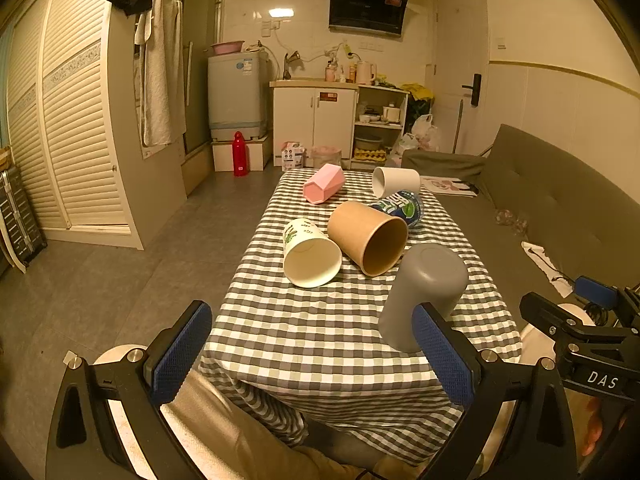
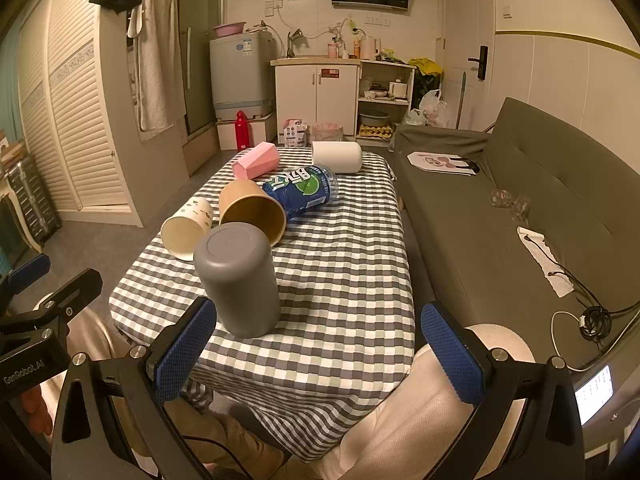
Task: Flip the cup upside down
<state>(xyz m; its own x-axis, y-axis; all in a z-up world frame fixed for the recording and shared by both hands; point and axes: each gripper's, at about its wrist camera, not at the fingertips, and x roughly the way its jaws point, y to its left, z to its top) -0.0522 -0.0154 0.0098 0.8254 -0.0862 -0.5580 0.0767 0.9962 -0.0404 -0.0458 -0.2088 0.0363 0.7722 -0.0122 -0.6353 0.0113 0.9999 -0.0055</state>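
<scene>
A grey cup (image 1: 424,292) stands upside down near the front of the checked table (image 1: 304,332); it also shows in the right wrist view (image 2: 238,280). Behind it a brown paper cup (image 1: 366,236) (image 2: 252,208), a white printed paper cup (image 1: 310,252) (image 2: 186,228), a pink faceted cup (image 1: 324,183) (image 2: 256,164) and a white cup (image 1: 396,182) (image 2: 336,157) lie on their sides. My left gripper (image 1: 316,356) is open and empty, just in front of the grey cup. My right gripper (image 2: 318,354) is open and empty, with the grey cup by its left finger.
A blue-labelled bottle (image 1: 402,206) (image 2: 304,190) lies among the cups. A grey sofa (image 2: 520,208) runs along the table's right side. A person's legs (image 2: 400,420) are under the front edge. Cabinets (image 1: 316,120) and a washing machine (image 1: 236,92) stand at the back.
</scene>
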